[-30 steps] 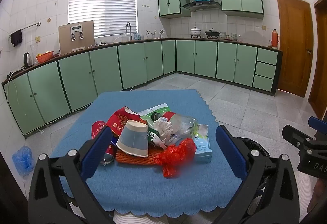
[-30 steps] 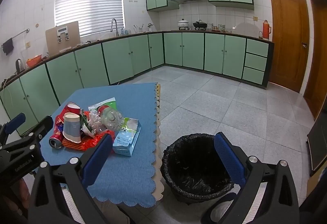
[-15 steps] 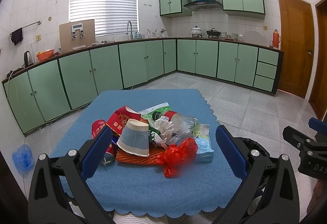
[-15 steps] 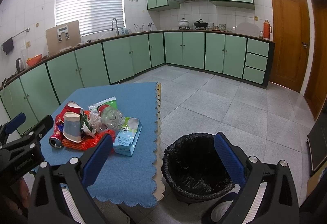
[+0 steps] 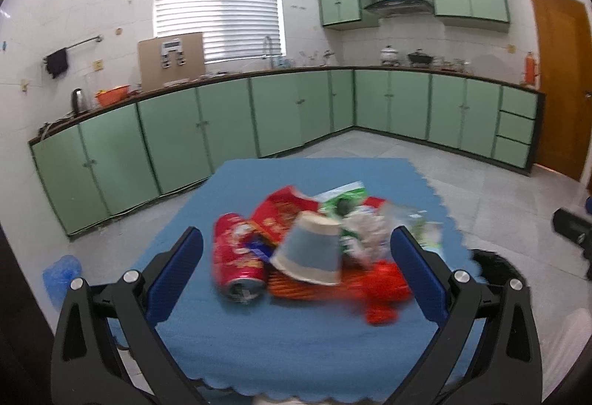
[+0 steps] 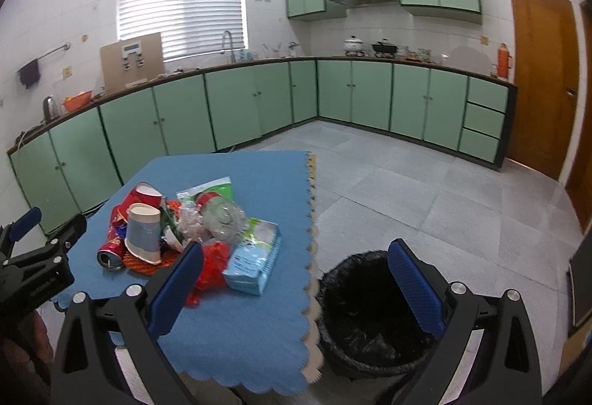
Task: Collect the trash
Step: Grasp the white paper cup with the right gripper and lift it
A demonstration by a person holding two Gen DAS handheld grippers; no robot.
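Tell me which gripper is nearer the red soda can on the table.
Left. The left gripper is open just in front of the red soda can, which lies by its left finger. The right gripper is open farther off, toward the trash bin.

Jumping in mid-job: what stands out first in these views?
A heap of trash sits on the blue tablecloth, with a red can and an upturned paper cup nearest. A black-lined bin stands on the floor by the table's right edge. Both grippers' jaws are open and empty.
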